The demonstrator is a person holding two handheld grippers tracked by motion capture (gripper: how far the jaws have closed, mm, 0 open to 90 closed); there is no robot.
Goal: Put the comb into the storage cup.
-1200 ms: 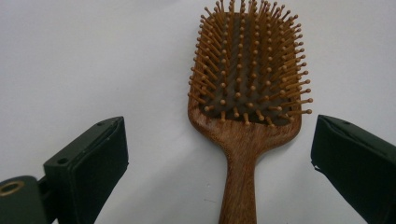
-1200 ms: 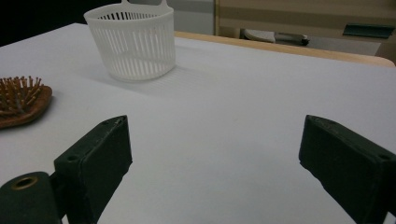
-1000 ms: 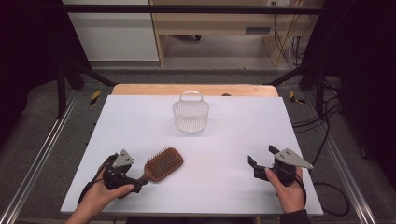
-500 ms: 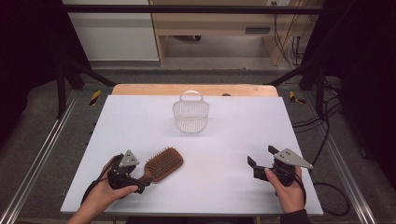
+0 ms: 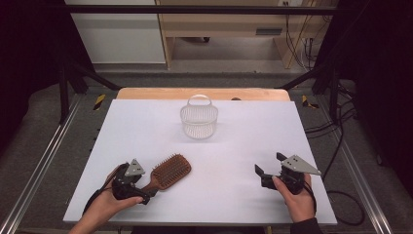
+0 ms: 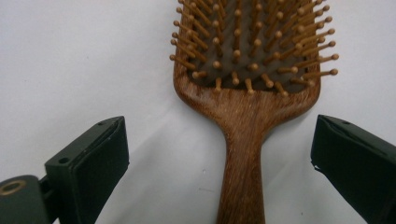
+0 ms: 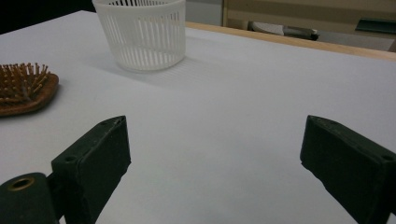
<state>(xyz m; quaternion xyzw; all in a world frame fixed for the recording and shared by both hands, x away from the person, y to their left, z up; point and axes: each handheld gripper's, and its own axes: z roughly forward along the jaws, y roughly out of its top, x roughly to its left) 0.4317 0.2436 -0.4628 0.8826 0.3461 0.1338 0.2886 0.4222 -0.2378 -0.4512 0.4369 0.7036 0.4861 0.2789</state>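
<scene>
High view: left gripper has edged closer, jaws wide astride the hairbrush handle.

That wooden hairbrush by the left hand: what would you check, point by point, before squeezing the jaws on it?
1. Left hand-held gripper jaws open wide enough: ok.
2. Hairbrush handle between the jaws, touching neither: ok.
3. Handle centred: not ok, it sits nearer the right-hand jaw in the left gripper view.
4. Brush flat on the table, bristles up: ok.
5. Right hand-held gripper open, well apart from the brush: ok.
6. White basket upright; whether anything lies inside: cannot tell.
</scene>
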